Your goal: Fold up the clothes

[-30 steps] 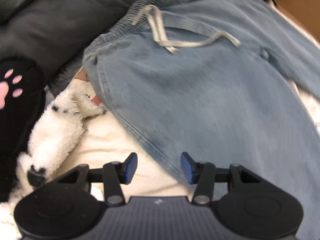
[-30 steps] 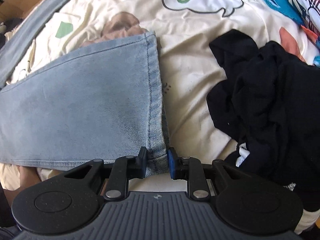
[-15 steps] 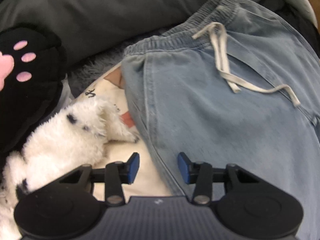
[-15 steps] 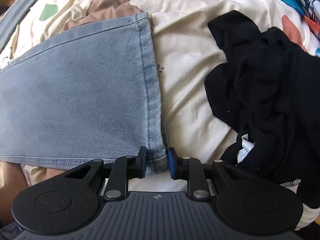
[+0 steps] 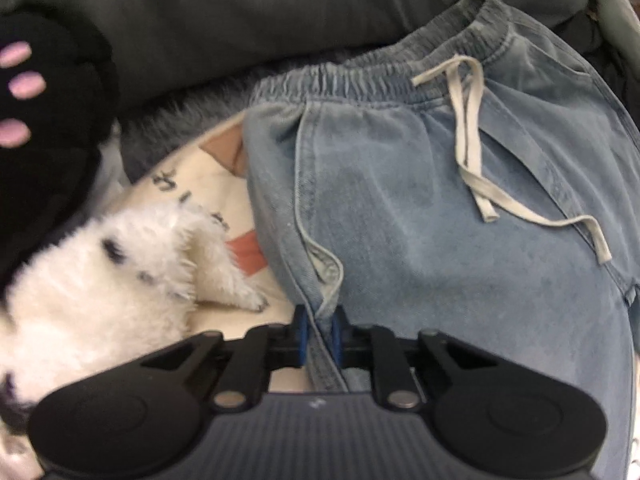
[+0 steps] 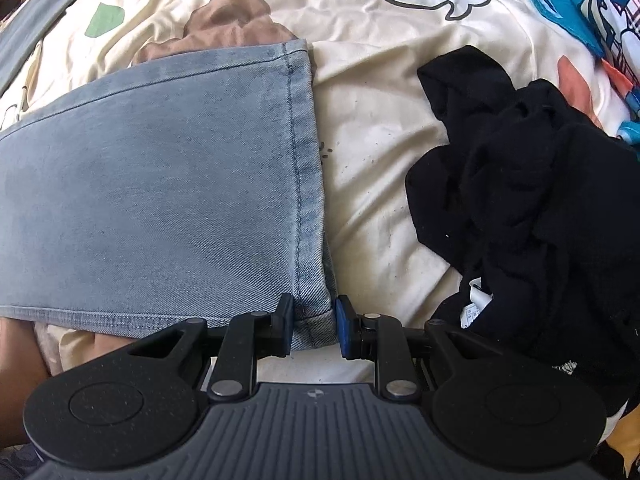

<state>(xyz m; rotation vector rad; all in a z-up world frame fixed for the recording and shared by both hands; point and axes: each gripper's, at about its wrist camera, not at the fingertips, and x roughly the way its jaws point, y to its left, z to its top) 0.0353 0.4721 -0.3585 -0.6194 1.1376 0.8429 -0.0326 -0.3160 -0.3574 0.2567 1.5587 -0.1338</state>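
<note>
Two grippers on a cream cartoon-print bedsheet: left gripper closing, pinching the jeans side seam; right gripper clamping the hem; black garment beside.

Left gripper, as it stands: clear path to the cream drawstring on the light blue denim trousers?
Probably yes. The cream drawstring lies exposed on the light blue denim trousers, nothing over it. But the left gripper is closing on the trousers' side seam, so it must release first.

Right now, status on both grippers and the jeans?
Left gripper closing on jeans side seam near the pocket. Right gripper shut on leg hem. Plush dog beside left, black clothes beside right.
</note>
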